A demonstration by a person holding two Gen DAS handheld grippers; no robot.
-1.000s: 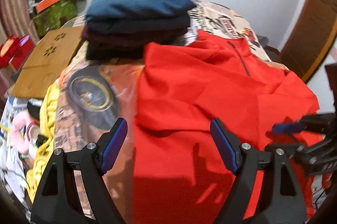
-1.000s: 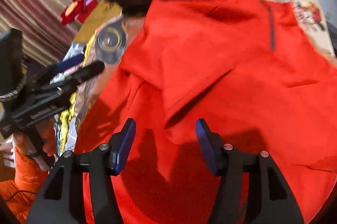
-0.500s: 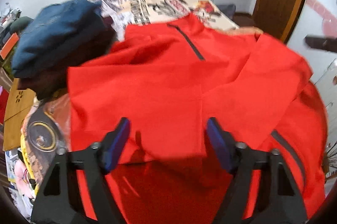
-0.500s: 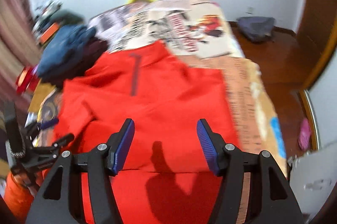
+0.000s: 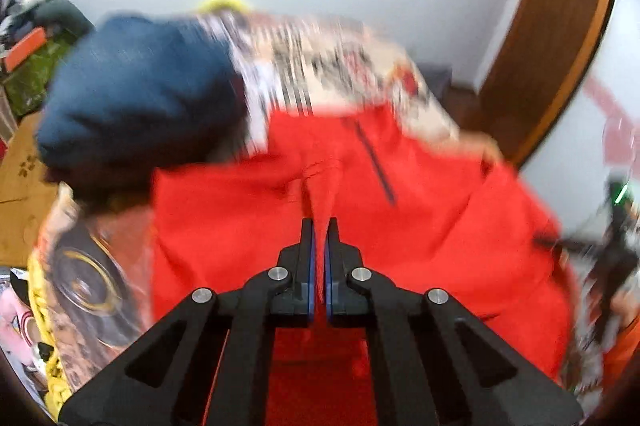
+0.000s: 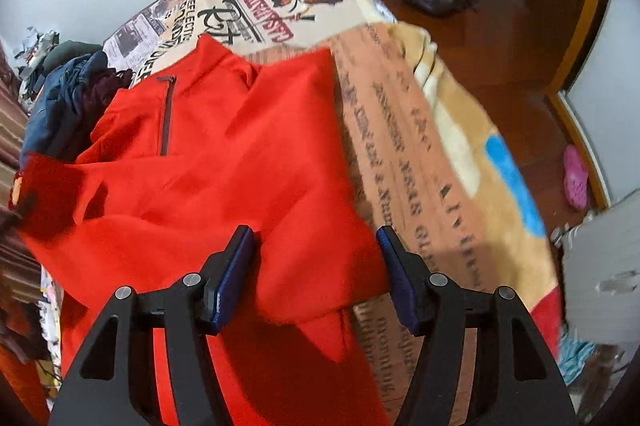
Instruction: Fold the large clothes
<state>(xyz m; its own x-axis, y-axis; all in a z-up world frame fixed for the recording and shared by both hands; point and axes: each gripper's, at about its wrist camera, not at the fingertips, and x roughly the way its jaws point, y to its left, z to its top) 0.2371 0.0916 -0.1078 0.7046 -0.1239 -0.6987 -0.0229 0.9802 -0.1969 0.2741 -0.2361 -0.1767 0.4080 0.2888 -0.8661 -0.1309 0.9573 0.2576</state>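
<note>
The left gripper [image 5: 319, 226] is pinching a raised fold of the red pullover [image 5: 420, 226], its jaws pressed together. The right gripper [image 6: 316, 238] is standing spread over the pullover's edge. The pullover is lying on the printed blanket [image 6: 420, 129], beside the pile of folded clothes [image 5: 140, 93].

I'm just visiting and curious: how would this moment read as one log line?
step: fold | left gripper: shut on red jacket | right gripper: open over jacket edge | surface: printed blanket

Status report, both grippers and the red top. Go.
Left gripper shut on a pinch of the red top. Right gripper open over its edge. Folded clothes stack lies alongside.
</note>
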